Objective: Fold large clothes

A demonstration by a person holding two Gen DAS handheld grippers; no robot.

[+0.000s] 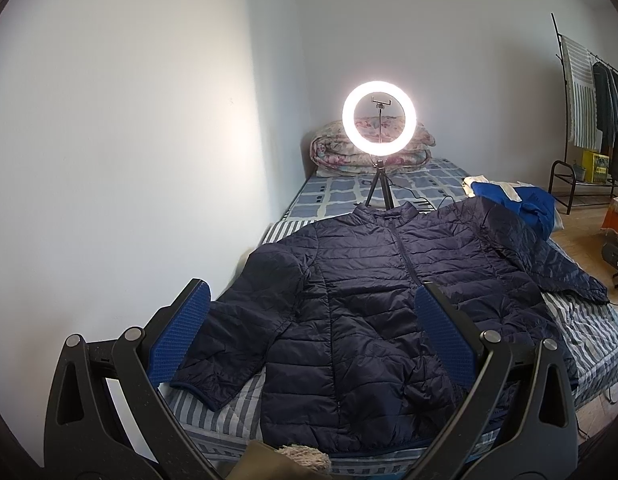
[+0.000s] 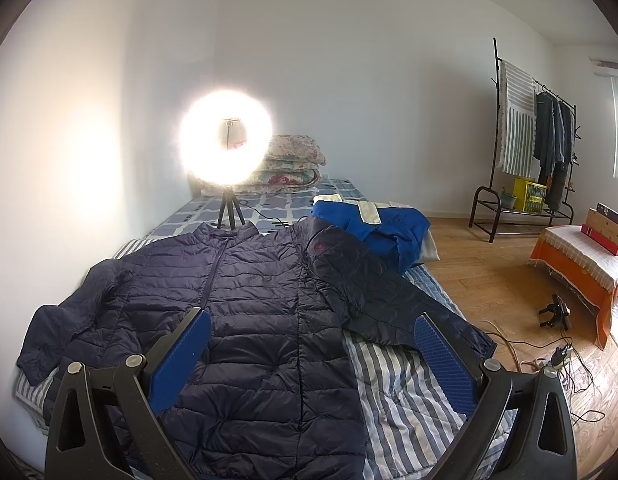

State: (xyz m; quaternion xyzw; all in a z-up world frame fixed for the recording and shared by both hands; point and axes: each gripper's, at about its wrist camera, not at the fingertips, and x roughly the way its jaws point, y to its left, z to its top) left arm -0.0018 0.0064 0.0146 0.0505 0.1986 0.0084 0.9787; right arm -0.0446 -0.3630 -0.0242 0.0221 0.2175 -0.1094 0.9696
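A navy jacket [image 1: 389,304] lies spread flat, zipped, across the bed [image 1: 589,328], filling the middle of both frames. The left gripper [image 1: 313,320] and right gripper [image 2: 313,348] hover above it at lower centre, jaws wide open, holding nothing.

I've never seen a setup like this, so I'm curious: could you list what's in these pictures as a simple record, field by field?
Place: bedroom, bed with striped cover
Main item: navy puffer jacket, spread flat, front up, zipped
Sleeves: both spread out to the sides
Left gripper: open, above the jacket, holding nothing
Right gripper: open, above the jacket, holding nothing
Other clothing: blue garment, bunched beyond the jacket
Lighting: lit ring light on a tripod on the bed
Background: folded floral quilt, clothes rack
Folding: not yet begun
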